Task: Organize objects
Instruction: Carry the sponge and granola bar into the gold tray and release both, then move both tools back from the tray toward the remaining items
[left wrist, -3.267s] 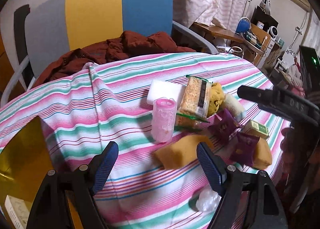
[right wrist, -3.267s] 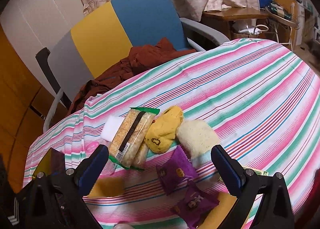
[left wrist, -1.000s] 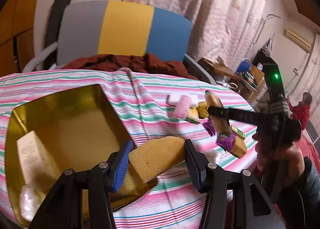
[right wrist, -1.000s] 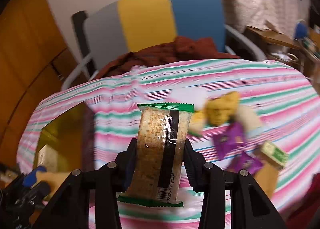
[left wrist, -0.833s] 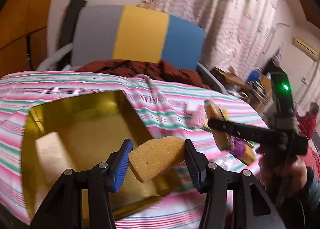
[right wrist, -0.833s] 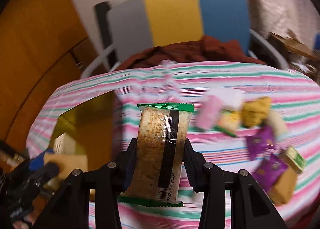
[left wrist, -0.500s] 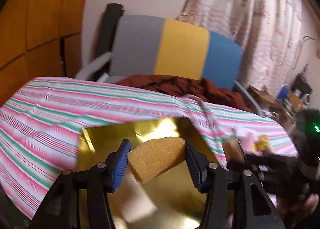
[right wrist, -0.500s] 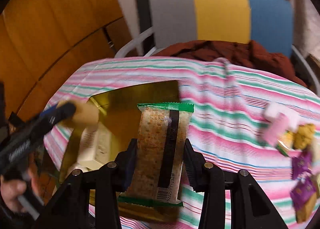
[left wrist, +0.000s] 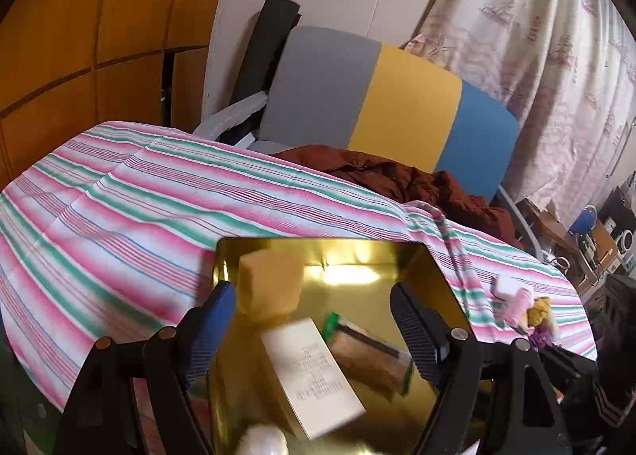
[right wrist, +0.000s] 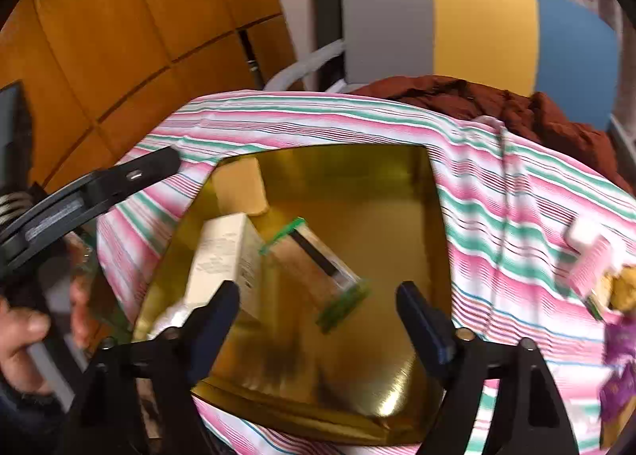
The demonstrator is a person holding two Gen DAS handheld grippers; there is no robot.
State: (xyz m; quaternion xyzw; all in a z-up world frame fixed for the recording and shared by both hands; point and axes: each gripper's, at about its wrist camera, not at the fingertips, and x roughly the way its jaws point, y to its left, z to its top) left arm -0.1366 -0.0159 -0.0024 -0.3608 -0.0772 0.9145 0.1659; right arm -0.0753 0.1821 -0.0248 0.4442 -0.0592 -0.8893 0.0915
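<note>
Both grippers have released: sponge [left wrist: 269, 285] and cracker pack [right wrist: 314, 262] now lie in the tin [right wrist: 397, 184].

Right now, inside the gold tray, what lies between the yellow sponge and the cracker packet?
In the right wrist view, only bare gold tray floor separates the yellow sponge from the cracker packet; the cream box lies beside that gap.
</note>
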